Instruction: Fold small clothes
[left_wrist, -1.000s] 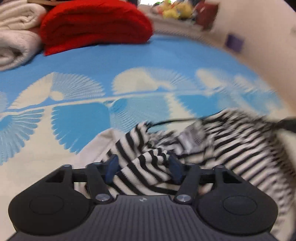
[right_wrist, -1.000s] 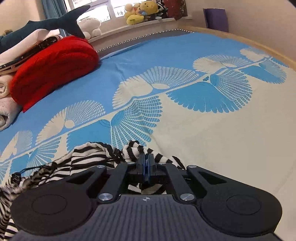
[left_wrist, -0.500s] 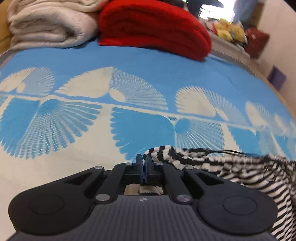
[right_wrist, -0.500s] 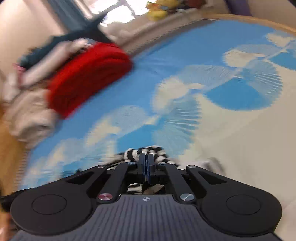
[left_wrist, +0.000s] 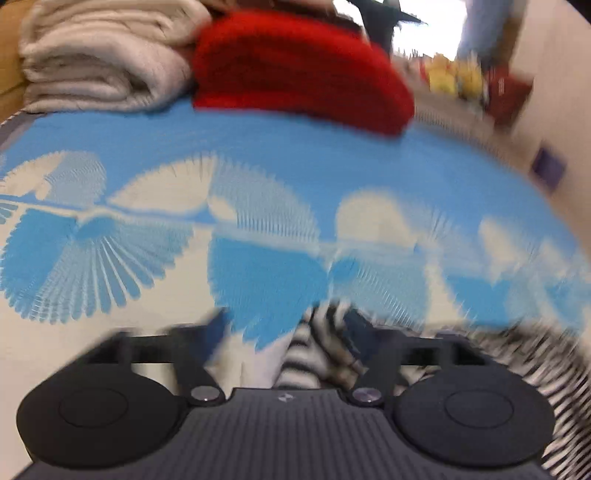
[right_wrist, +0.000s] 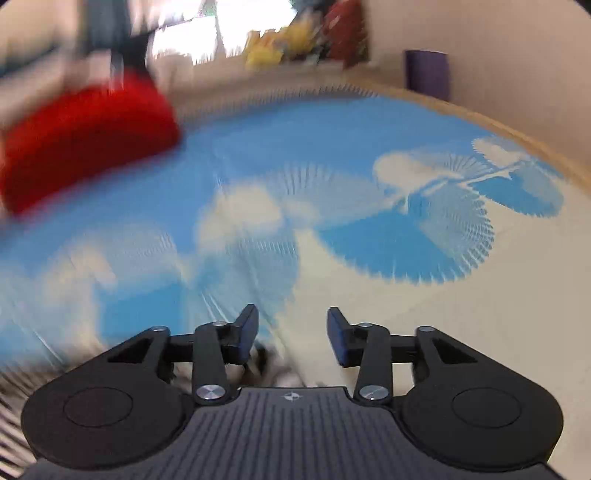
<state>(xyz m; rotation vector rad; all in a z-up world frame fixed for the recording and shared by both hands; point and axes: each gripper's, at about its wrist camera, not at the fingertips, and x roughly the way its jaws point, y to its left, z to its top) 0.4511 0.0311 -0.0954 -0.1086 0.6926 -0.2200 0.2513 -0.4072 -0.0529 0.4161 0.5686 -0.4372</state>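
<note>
while the blue-and-cream bed (left_wrist: 280, 170) stretches out toward a red blanket (left_wrist: 295, 66) and cream towels (left_wrist: 96, 62), the striped garment (left_wrist: 306, 350) lies low beside both tools; folding it well likely means laying it flat and regrasping at clean corners. left tool (left_wrist: 286, 325) stands wide, stripes between its fingers but unclamped; right tool (right_wrist: 291, 328) also gapes wide, holding nothing, cloth just beneath

Black ribbed tongs (right_wrist: 291, 328) with blue pads (right_wrist: 248, 328), silver screws (right_wrist: 208, 391)
</note>
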